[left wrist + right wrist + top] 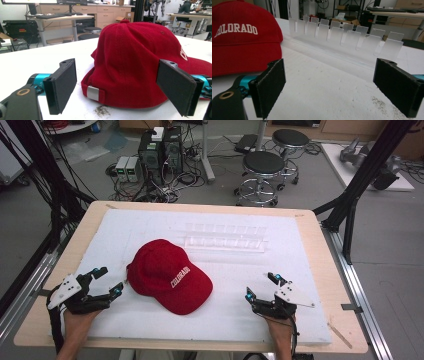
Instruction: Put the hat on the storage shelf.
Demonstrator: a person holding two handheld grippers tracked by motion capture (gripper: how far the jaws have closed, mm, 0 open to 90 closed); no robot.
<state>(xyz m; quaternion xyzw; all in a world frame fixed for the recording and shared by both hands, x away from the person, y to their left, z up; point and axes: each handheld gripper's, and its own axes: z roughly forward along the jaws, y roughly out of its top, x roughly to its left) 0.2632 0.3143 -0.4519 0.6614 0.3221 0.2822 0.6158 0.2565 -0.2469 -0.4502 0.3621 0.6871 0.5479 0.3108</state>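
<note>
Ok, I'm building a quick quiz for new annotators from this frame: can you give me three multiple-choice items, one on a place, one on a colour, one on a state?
1. Where does the clear slotted rack stand relative to the cap?
A. nearer the person
B. farther from the person
C. on top of it

2. What colour is the cap's COLORADO lettering?
A. white
B. black
C. yellow

3. How is the left tool?
A. shut on the cap
B. shut, holding nothing
C. open, holding nothing

Answers:
1 B, in the high view the rack is beyond the cap.
2 A, the right gripper view shows white letters on red.
3 C, the left gripper view shows its jaws spread with the cap between them, untouched.
</note>
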